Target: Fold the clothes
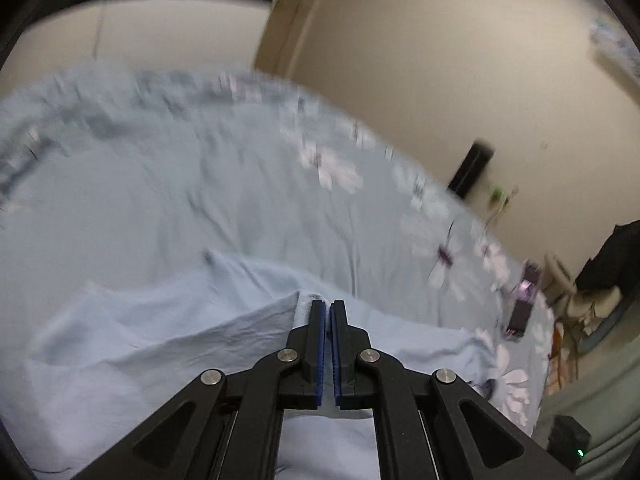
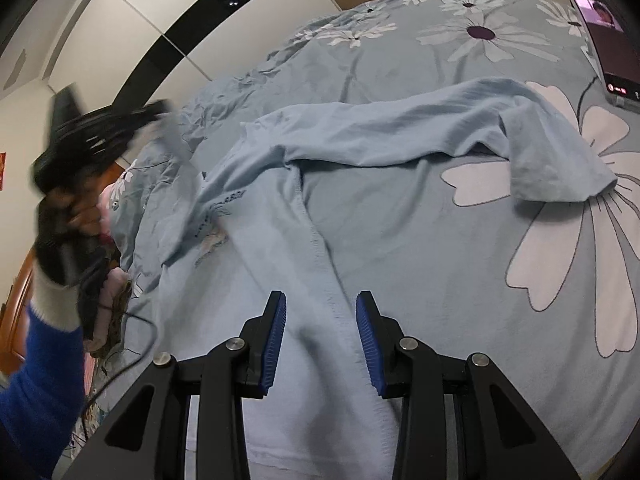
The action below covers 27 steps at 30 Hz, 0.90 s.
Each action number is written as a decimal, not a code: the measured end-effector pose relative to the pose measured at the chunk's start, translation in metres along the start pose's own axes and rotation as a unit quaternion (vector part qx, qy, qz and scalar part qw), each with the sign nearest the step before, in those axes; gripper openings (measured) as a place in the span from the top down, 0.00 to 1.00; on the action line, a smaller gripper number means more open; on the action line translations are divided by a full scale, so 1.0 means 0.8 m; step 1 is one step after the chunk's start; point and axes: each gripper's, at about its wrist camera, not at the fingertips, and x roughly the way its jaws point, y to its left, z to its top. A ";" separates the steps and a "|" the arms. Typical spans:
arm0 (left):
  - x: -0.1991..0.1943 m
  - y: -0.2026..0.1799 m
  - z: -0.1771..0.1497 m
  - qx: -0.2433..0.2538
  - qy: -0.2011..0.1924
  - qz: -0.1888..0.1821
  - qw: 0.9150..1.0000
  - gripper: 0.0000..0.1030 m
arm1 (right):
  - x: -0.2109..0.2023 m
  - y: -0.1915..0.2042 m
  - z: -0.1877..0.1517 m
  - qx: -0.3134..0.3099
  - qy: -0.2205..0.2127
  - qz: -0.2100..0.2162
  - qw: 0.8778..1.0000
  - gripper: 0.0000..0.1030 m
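Pale-blue shirt (image 2: pixel 320 216) spread on floral bedspread (image 2: pixel 520 240), one sleeve folded across | left gripper (image 1: pixel 327 308) jaws pressed together, pinching a fold of shirt cloth at the tips | right gripper (image 2: pixel 320 308) jaws part-open above shirt hem, pads clear of cloth, holding nothing

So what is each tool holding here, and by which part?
The left tool is shut on the pale blue garment, pinching its edge. The right tool is open over the garment, holding nothing.
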 end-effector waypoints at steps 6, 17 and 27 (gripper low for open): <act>0.103 0.015 -0.005 -0.042 0.060 0.006 0.997 0.97 | 0.003 -0.023 0.003 0.017 0.001 -0.007 1.000 0.64; 0.064 0.022 -0.022 -0.048 0.024 -0.054 0.997 0.53 | -0.030 -0.067 0.029 0.065 -0.055 -0.049 0.995 0.64; -0.121 0.105 -0.116 -0.077 -0.092 0.046 0.992 0.40 | -0.066 -0.119 0.037 0.157 -0.107 -0.062 0.980 0.64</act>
